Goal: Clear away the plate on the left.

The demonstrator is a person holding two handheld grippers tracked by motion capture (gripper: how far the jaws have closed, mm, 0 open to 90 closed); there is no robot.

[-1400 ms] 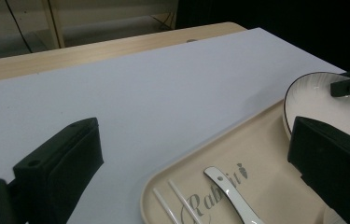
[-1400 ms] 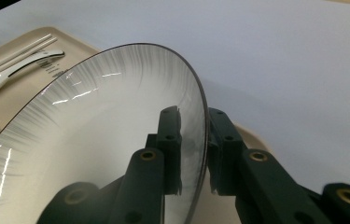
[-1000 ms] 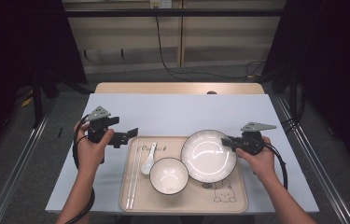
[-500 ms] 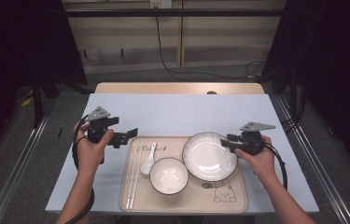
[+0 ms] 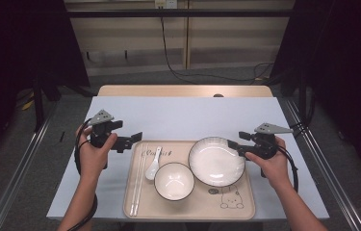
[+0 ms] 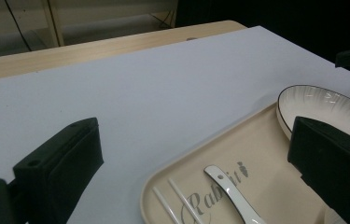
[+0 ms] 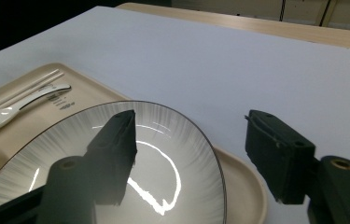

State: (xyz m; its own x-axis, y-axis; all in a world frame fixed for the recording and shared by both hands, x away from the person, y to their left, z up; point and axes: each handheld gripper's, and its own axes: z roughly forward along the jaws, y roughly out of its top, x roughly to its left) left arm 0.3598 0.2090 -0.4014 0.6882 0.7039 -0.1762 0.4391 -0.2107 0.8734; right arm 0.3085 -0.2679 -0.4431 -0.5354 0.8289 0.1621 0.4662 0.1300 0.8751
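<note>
A beige tray point(image 5: 226, 204) lies at the table's near edge. On it are a white plate point(image 5: 216, 161) with a dark rim, a white bowl point(image 5: 174, 180), a spoon point(image 5: 153, 163) and a pair of white chopsticks point(image 5: 137, 187). My right gripper point(image 5: 233, 147) is at the plate's right rim, and its jaws have just been opening. In the right gripper view one jaw is over the plate point(image 7: 177, 154) and the other outside it; my right gripper point(image 7: 189, 121) does not press the rim. My left gripper point(image 5: 132, 142) stands open over the tray's far left corner, holding nothing.
The table point(image 5: 187, 115) has a pale cover with a wooden strip along its far edge. Metal rails run along the floor on both sides. The spoon point(image 6: 228, 186) and chopsticks point(image 6: 172, 205) lie just beyond my left gripper point(image 6: 196, 126).
The right gripper's jaws have spread apart off the plate's rim, and the plate has settled a little on the tray. The left gripper has not moved.
</note>
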